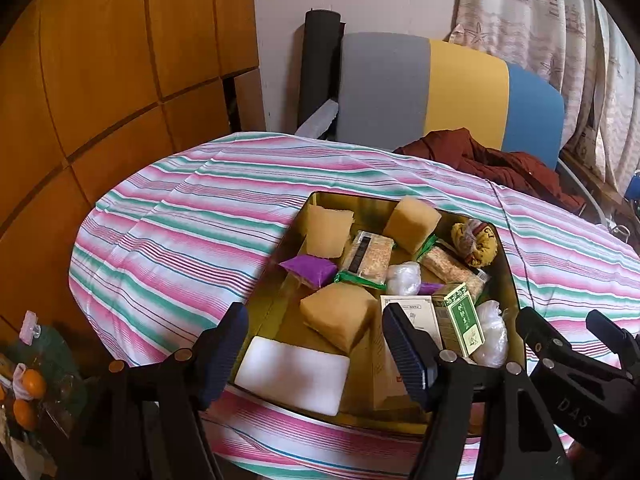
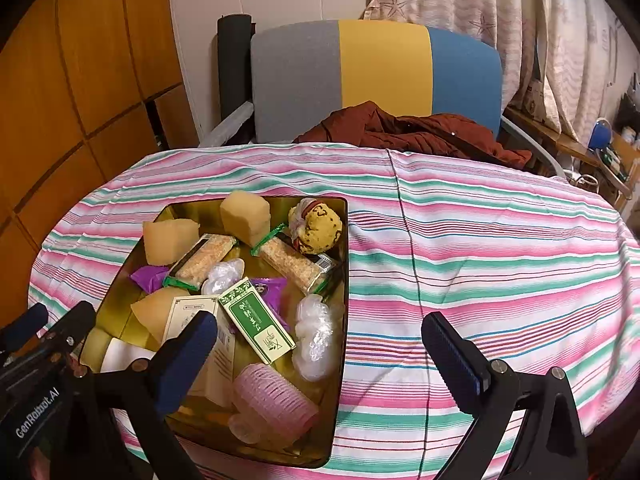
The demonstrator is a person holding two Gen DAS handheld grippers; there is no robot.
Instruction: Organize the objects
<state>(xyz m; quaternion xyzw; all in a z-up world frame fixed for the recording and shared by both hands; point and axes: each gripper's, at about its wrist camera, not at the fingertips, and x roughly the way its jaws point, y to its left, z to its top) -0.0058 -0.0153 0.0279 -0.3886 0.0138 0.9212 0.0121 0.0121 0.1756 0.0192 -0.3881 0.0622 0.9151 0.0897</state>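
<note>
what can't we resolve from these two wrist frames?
- Pink ribbed hair roller: only in the right wrist view; in the left wrist view the left hand-held gripper blocks that corner of the gold metal tray.
- Flat white foam block: mostly hidden in the right wrist view behind a finger of the right hand-held gripper.
- Print on the green-and-white carton: too small.

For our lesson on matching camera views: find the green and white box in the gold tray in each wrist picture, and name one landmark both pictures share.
Left wrist view: the green and white box stands at the tray's right side, just beyond the left gripper's right finger.
Right wrist view: the box lies mid-tray, right of the right gripper's left finger.
Shared landmark: the grey, yellow and blue chair back.
</note>
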